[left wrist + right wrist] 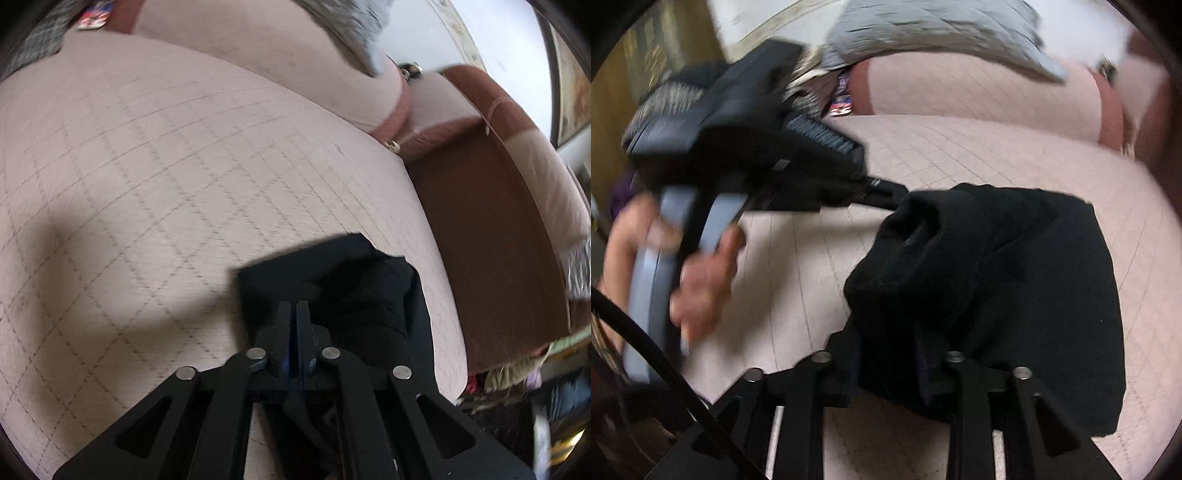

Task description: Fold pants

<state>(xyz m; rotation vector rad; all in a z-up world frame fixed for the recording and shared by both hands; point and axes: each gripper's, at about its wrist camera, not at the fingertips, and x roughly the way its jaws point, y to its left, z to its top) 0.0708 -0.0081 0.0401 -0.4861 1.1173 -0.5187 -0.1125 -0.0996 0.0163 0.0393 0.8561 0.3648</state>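
We judge the folding well along — the black pants (1015,295) already sit as a compact, thick bundle on the quilted pink sofa seat (166,155), not spread out at length. The left gripper (293,308) has its fingers pressed together, with dark cloth right at their tips; whether a fold is pinched there we cannot tell. The right gripper (890,354) has its fingers apart with the bundle bulging between them, and we cannot say whether they press on it. What seems left is a last fold or a settling of the bundle — then letting go. The person's left hand (698,273) grips its tool's handle beside the pants.
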